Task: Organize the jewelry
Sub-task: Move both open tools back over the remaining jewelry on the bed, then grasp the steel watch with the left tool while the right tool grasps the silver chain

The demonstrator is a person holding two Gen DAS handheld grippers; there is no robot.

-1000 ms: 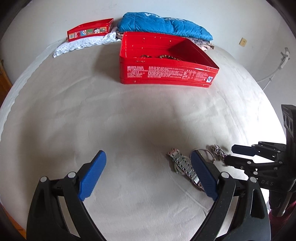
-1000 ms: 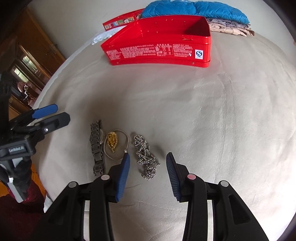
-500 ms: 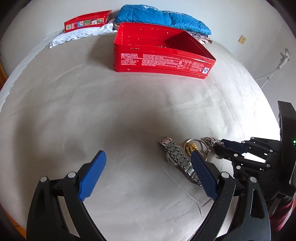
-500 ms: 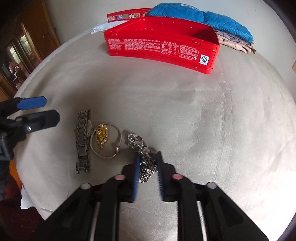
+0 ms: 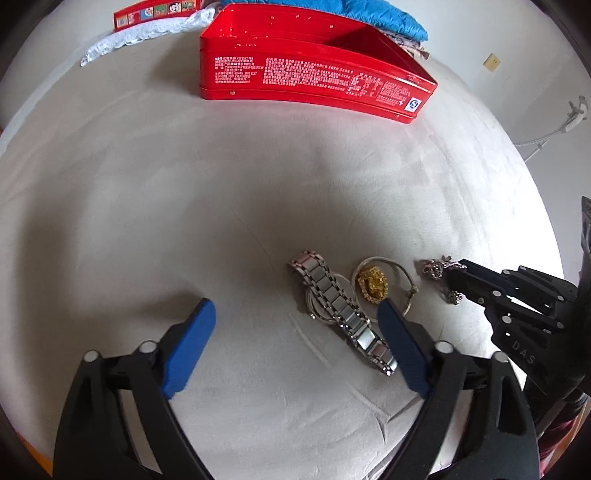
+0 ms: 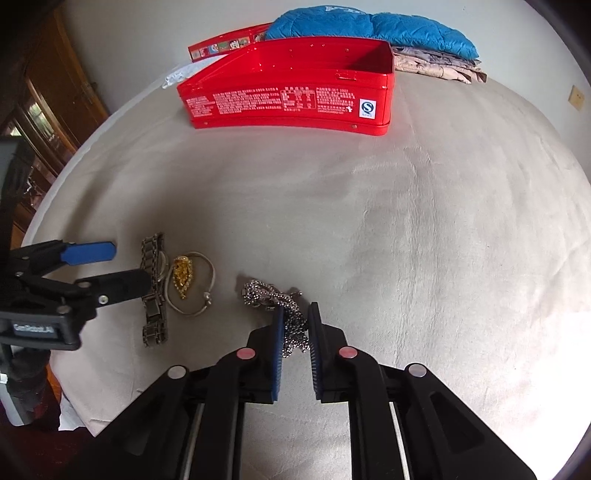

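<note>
On the beige cloth lie a silver link watch [image 5: 340, 314] [image 6: 153, 295], a gold pendant [image 5: 373, 284] [image 6: 183, 277] inside a thin bangle [image 6: 211, 275], and a silver bead chain [image 6: 266, 291] [image 5: 434, 267]. My right gripper [image 6: 295, 314] [image 5: 452, 280] is shut on the chain's near end, which hangs between the blue pads. My left gripper [image 5: 295, 310] [image 6: 129, 266] hovers low over the watch with its jaws closing. The watch sits between them near the right finger, untouched. An open red tin [image 5: 314, 77] [image 6: 288, 103] stands at the far side.
Behind the tin lie a blue quilted jacket [image 6: 369, 29], folded cloth [image 6: 443, 66], a red lid [image 5: 155, 11] and white lace [image 5: 147, 31]. Wooden furniture [image 6: 55, 92] stands off the left edge. The cloth's front edge is near both grippers.
My right gripper has shut on the silver chain. My left gripper came down and forward toward the watch, and its jaws narrowed a little.
</note>
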